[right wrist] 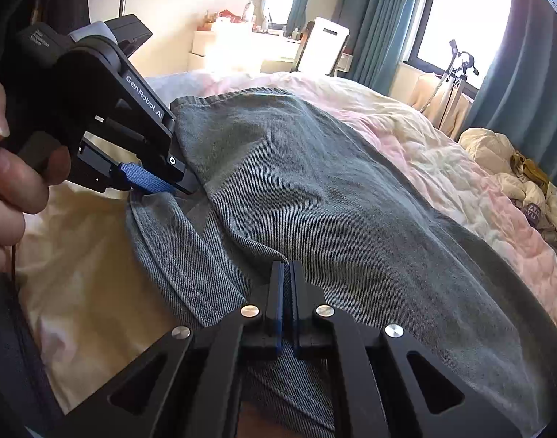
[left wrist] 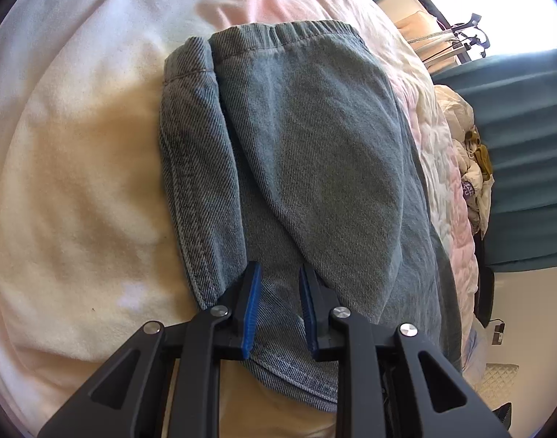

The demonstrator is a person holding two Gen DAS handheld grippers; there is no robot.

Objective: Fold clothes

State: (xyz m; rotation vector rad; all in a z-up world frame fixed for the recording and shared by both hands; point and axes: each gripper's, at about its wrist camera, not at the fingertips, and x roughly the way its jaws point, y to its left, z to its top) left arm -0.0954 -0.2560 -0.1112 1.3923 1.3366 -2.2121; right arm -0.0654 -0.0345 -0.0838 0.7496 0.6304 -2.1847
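Note:
A pair of grey-blue denim pants lies folded on the bed, elastic waistband at the far end. My left gripper is open, its blue pads straddling the near edge of the denim. It also shows in the right wrist view, held by a hand at the pants' left side. My right gripper is shut on a fold of the denim pants at their near edge.
The bed is covered by a cream and pink quilt. Crumpled clothes lie at the bed's far right. Teal curtains, a window, a dresser with a mirror and a stand are behind.

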